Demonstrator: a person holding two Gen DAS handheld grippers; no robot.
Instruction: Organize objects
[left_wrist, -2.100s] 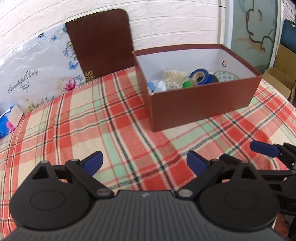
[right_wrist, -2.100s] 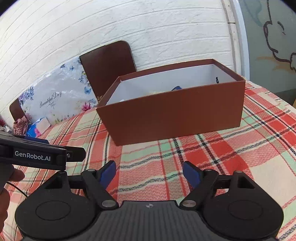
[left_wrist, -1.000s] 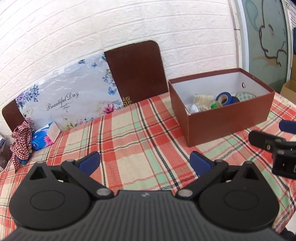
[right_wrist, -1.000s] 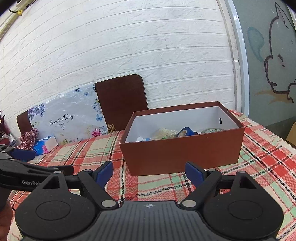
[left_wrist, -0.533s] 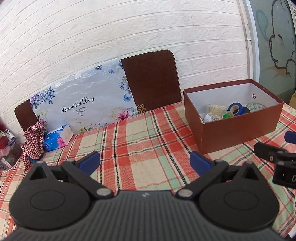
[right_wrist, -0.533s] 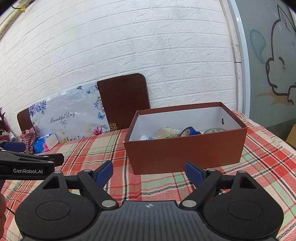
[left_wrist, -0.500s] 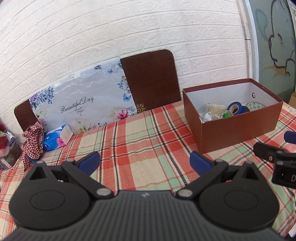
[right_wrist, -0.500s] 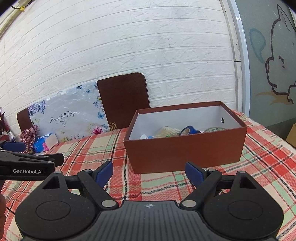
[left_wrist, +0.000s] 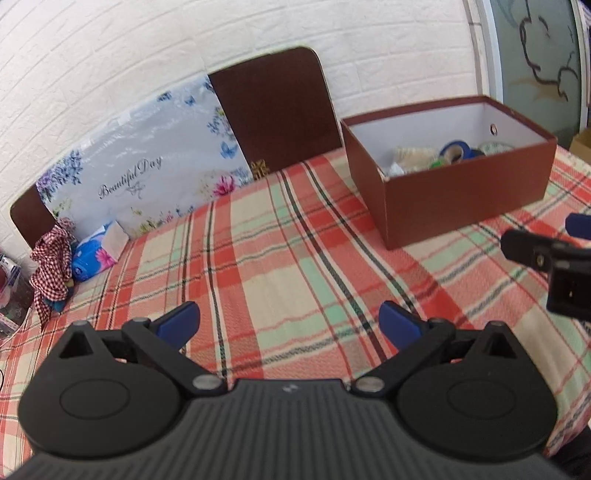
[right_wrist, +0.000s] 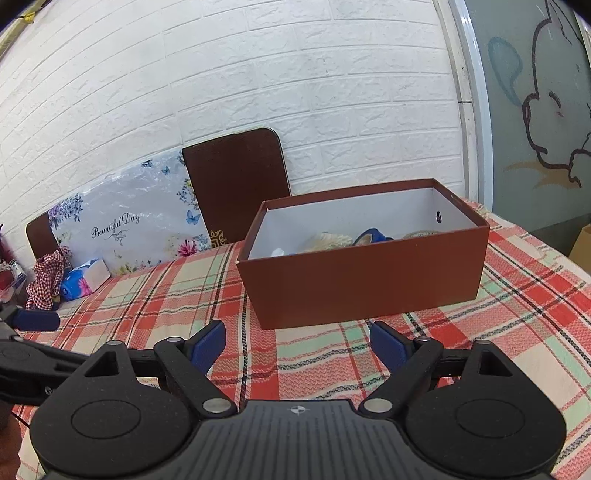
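Brown cardboard box (left_wrist: 458, 199) with a white lining, open at the top, sits at the right of the left wrist view and in the centre of the right wrist view, resting on the red, green and cream plaid tablecloth (left_wrist: 280, 266). Inside it lie a blue tape roll (left_wrist: 455, 150), a pale fringed bundle (left_wrist: 412, 157) and a patterned round piece (left_wrist: 495, 147), all low against the walls. Compared with two seconds ago, both cameras have pulled back and risen: the box, which then filled much of each view, is now smaller and farther off, and the brown lid-like board (left_wrist: 275, 110) and floral "Beautiful Day" panel (left_wrist: 140, 177) leaning on the white brick wall have come fully into sight. The left gripper (left_wrist: 288, 323) and right gripper (right_wrist: 297, 341) both have their blue pads spread wide with nothing between them. No loose item shows on the cloth near the box, so the sorting looks finished or nearly so, with the retreat suggesting a wrap-up.
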